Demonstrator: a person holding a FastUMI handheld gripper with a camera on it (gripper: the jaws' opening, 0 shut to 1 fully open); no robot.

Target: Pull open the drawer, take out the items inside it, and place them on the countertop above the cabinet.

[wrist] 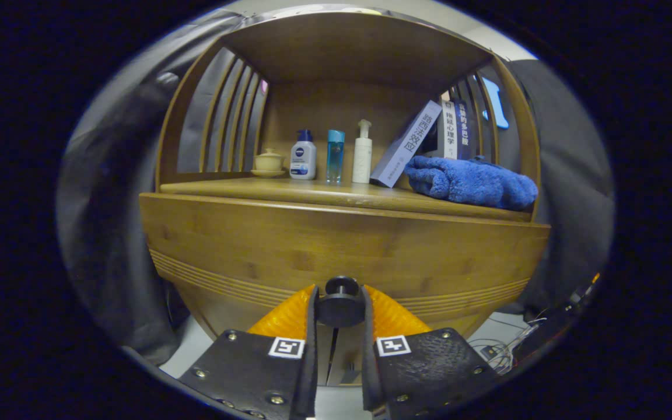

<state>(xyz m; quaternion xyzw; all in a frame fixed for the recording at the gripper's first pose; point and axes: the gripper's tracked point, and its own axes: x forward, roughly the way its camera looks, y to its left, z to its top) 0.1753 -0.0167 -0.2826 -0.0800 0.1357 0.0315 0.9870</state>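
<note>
Wooden drawer point(289, 256) closed, hand-held gripper point(340, 309) clamping its round knob point(340, 303)

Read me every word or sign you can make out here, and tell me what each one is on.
"路西法效应": spine of the leaning book.
"拖延心理学": spine of the upright white book.
"的多巴胺": spine of the dark blue book; the characters above are blurred.
Print on the blue-capped bottle: too small to read.
Square markers on the tongs, which grip the drawer knob: patterns, no words.
</note>
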